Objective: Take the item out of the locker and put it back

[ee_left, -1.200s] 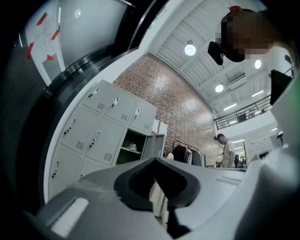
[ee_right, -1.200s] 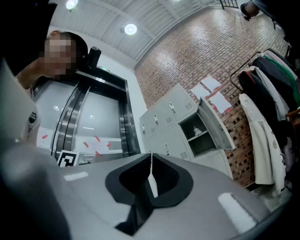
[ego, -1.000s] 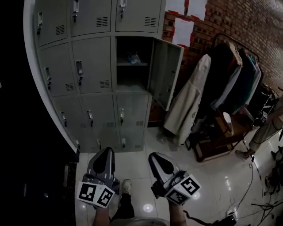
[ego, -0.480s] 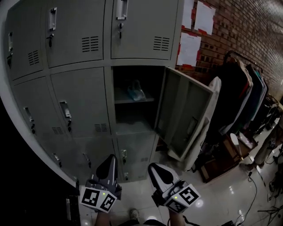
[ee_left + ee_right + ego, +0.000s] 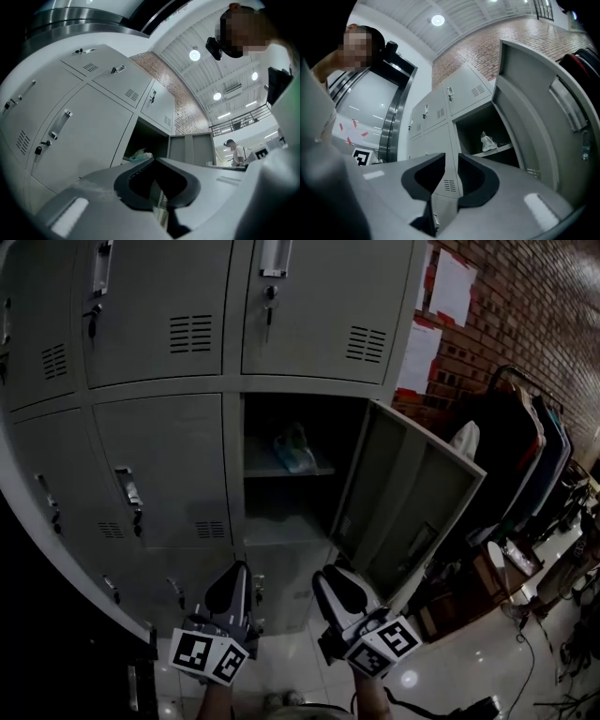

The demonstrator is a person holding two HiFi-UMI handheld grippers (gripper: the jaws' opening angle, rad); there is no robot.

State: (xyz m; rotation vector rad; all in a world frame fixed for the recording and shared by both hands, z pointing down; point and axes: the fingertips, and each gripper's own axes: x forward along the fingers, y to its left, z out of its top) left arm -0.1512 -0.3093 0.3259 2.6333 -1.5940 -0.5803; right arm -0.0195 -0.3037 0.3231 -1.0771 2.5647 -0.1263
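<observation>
nearest, the left gripper is held low, its jaws closed together with nothing gripped. just right of it, the right gripper is empty too, its jaws parted by a narrow slit and opening. beyond both, the grey locker is seen with one door swung out to the right. the item, possibly a crumpled pale bag, is seen lying on the shelf inside, well apart from both grippers.

Exposed brick wall with paper sheets, laden clothes rack, glossy tiled floor, round ceiling lights
</observation>
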